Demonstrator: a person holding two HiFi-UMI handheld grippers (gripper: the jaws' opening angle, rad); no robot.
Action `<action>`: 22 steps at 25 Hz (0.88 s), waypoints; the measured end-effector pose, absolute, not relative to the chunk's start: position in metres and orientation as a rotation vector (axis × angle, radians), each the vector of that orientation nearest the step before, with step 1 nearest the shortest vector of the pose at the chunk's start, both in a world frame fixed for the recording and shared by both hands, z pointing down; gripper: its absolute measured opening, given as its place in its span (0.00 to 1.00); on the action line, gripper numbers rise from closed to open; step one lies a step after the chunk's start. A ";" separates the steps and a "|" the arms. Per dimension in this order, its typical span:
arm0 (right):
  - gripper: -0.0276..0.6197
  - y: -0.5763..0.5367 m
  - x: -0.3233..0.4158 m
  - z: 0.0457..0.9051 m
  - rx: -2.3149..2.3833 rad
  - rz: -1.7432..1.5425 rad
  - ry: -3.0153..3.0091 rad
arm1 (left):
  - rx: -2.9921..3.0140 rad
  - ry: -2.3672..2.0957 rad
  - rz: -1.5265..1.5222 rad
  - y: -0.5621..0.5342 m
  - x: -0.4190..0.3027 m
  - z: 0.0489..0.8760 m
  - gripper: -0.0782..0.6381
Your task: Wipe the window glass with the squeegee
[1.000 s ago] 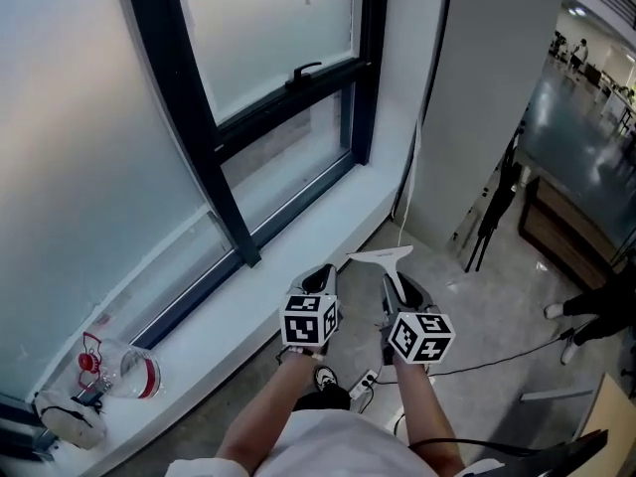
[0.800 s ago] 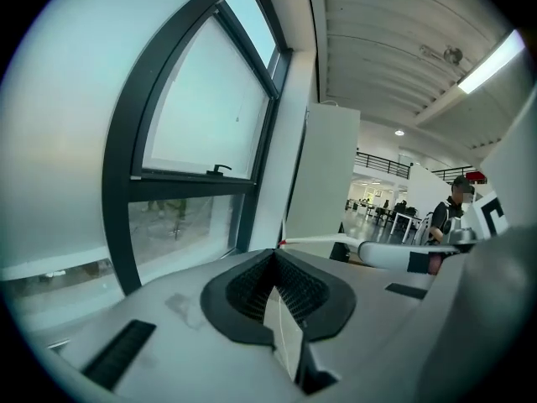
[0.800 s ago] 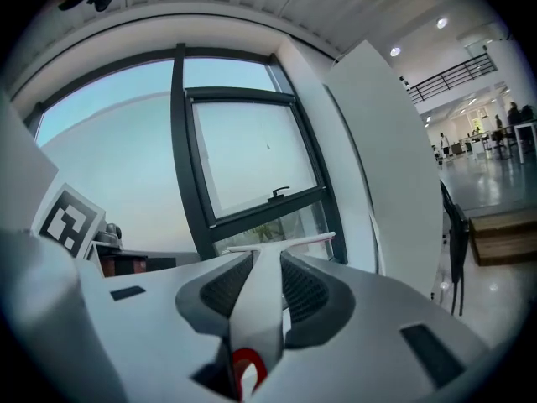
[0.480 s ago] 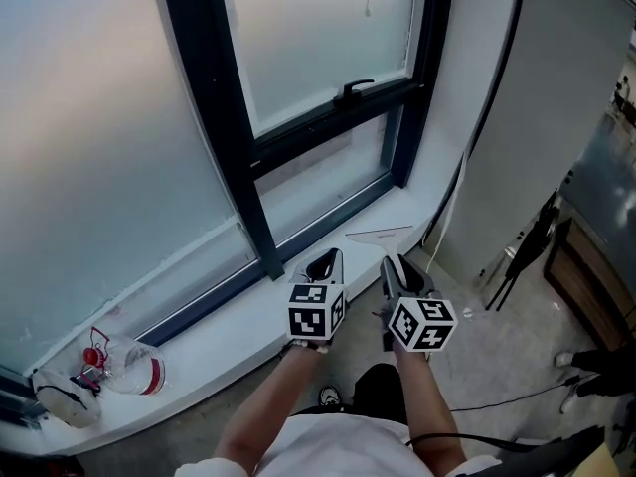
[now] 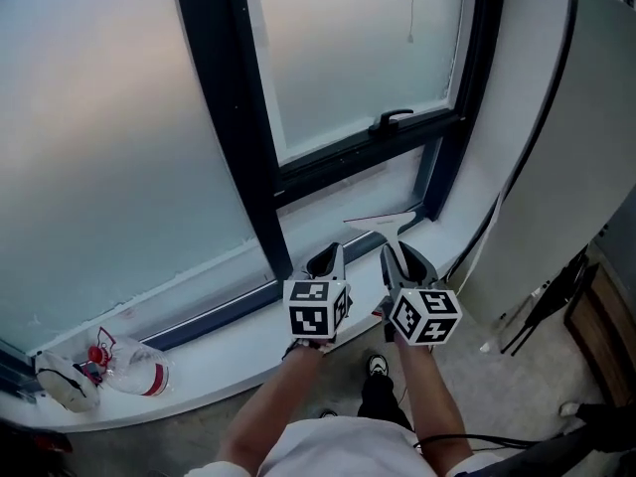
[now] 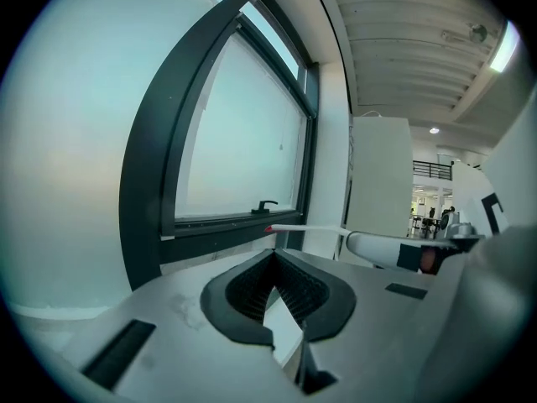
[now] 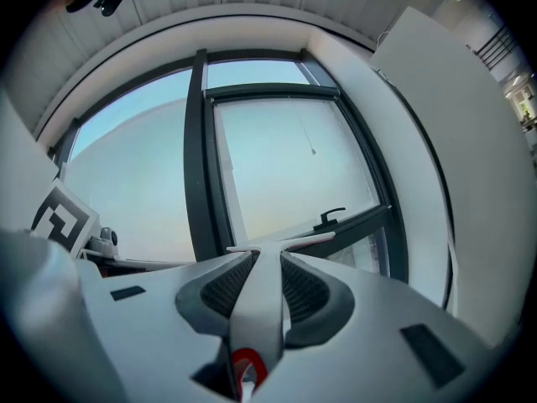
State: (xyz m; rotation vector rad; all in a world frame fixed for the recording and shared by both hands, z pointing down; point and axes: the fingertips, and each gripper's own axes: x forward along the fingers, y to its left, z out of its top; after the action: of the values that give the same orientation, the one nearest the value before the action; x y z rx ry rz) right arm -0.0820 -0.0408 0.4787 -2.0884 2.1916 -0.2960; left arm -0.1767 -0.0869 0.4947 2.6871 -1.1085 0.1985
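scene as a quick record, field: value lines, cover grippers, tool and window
left gripper: jaws together, empty
right gripper: shut on squeegee, by its grip
squeegee blade: crosswise, pointed at the window; contact with glass unclear
window glass: frosted, dark frame, latch on the sash
sill: clear bottle at far left

Two grippers in my hands — left gripper [image 5: 326, 256] and right gripper [image 5: 399, 257]; one squeegee [image 5: 382, 223]; three glass panes [image 5: 119, 147]; one window handle [image 5: 391, 120]; one pull cord [image 5: 411, 8]; one plastic bottle [image 5: 135, 370] and one white bundle [image 5: 62, 383] on the single sill [image 5: 238, 341].
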 end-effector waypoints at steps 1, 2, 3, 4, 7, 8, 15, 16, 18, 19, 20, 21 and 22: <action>0.18 -0.055 -0.076 0.472 -2.068 -0.283 2.203 | 2.680 -1.132 0.191 -0.099 -0.173 0.491 0.11; 0.18 -0.069 -0.070 0.465 -2.047 -0.269 2.218 | 2.674 -1.154 0.184 -0.110 -0.169 0.487 0.11; 0.18 -0.084 -0.064 0.458 -2.026 -0.254 2.234 | 2.667 -1.175 0.177 -0.122 -0.164 0.483 0.11; 0.18 -0.100 -0.058 0.451 -2.003 -0.240 2.252 | 2.659 -1.198 0.167 -0.135 -0.159 0.478 0.11; 0.18 -0.145 -0.043 0.431 -1.927 -0.195 2.308 | 2.635 -1.276 0.141 -0.173 -0.141 0.461 0.11; 0.18 -0.159 -0.039 0.423 -1.901 -0.173 2.330 | 2.628 -1.302 0.137 -0.184 -0.136 0.455 0.11; 0.18 -0.250 -0.040 0.313 -1.681 0.113 2.444 | 2.607 -1.529 0.032 -0.260 -0.125 0.366 0.11; 0.18 -0.258 -0.042 0.296 -1.653 0.153 2.445 | 2.596 -1.558 0.010 -0.268 -0.127 0.354 0.11; 0.18 -0.271 -0.046 0.261 -1.605 0.227 2.433 | 2.583 -1.606 -0.029 -0.279 -0.132 0.330 0.11; 0.18 -0.277 -0.050 0.243 -1.581 0.261 2.423 | 2.578 -1.635 -0.050 -0.284 -0.136 0.317 0.11; 0.18 -0.283 -0.056 0.225 -1.555 0.291 2.411 | 2.573 -1.667 -0.071 -0.291 -0.141 0.304 0.11; 0.18 -0.288 -0.062 0.207 -1.528 0.321 2.400 | 2.568 -1.700 -0.091 -0.297 -0.146 0.290 0.11; 0.18 -0.293 -0.068 0.188 -1.503 0.349 2.388 | 2.565 -1.729 -0.112 -0.304 -0.152 0.275 0.11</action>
State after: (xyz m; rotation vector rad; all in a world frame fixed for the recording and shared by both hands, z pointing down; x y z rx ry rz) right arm -0.0679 -0.2929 0.1885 -1.5031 2.3878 0.3493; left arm -0.1517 -0.3035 0.2754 2.5654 -1.7288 -0.1124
